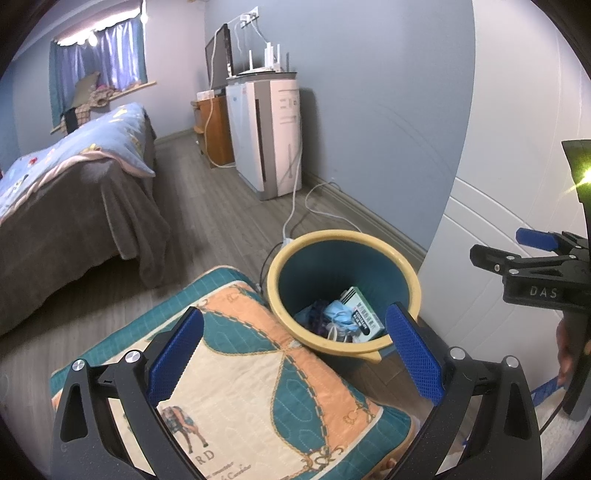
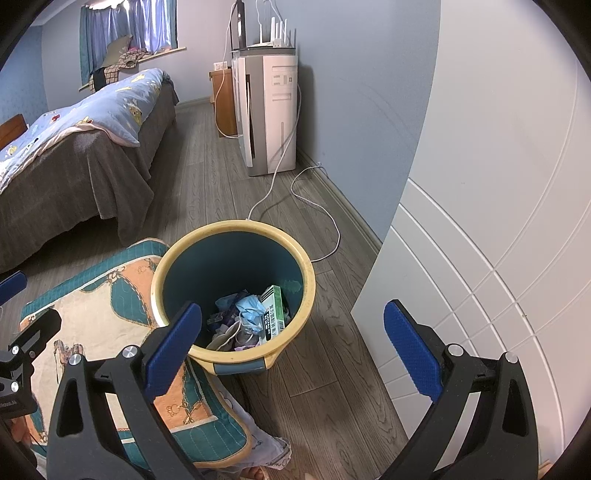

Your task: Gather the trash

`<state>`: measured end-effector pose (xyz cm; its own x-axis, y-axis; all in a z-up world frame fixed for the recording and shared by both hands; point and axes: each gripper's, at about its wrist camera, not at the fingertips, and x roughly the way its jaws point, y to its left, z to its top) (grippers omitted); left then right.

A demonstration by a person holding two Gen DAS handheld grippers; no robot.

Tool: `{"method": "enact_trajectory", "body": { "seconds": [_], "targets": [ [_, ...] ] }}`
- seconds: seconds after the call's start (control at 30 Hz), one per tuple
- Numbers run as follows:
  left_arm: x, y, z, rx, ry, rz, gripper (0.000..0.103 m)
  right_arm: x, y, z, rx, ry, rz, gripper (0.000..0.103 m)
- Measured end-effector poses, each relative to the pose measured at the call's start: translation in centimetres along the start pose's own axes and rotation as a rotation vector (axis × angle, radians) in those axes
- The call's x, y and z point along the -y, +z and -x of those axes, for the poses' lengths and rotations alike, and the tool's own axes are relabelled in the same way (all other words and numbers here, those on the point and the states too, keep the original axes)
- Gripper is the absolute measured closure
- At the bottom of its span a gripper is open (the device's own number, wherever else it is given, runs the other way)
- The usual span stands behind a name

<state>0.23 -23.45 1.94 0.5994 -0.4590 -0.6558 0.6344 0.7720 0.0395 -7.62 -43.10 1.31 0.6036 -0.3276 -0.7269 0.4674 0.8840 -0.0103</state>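
Above bin (image 2: 236,236) rim, both claws, L (image 1: 295,365) & R (image 2: 291,354), spread wide, empty; bare floor (image 2: 332,369) alongside.

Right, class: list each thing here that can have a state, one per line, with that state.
Left gripper: open, holding nothing.
Right gripper: open, holding nothing.
Yellow-rimmed teal plastic bin: upright, lidless, partly filled.
Crumpled blue face mask: inside the bin.
Green and white carton: inside the bin, tilted.
Blue window curtains: drawn.

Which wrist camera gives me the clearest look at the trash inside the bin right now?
The right wrist view: it looks almost straight down into the bin, showing the green box and blue mask. The left wrist view sees the bin obliquely, its near rim hiding part of the pile.
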Motion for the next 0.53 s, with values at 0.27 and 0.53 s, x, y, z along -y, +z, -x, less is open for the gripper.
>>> {"method": "enact_trajectory", "body": {
  "seconds": [0.27,0.53],
  "targets": [
    [-0.2,-0.3,-0.5,-0.021,-0.007,-0.033,0.005,0.1,-0.2,-0.3,-0.006,-0.007,-0.005,0.006],
    [-1.8,-0.1,0.1,-0.031,0.009,0.003,0.005,-1.4,0.4,-0.4,-0.037,0.006,0.006,0.006]
  ]
}}
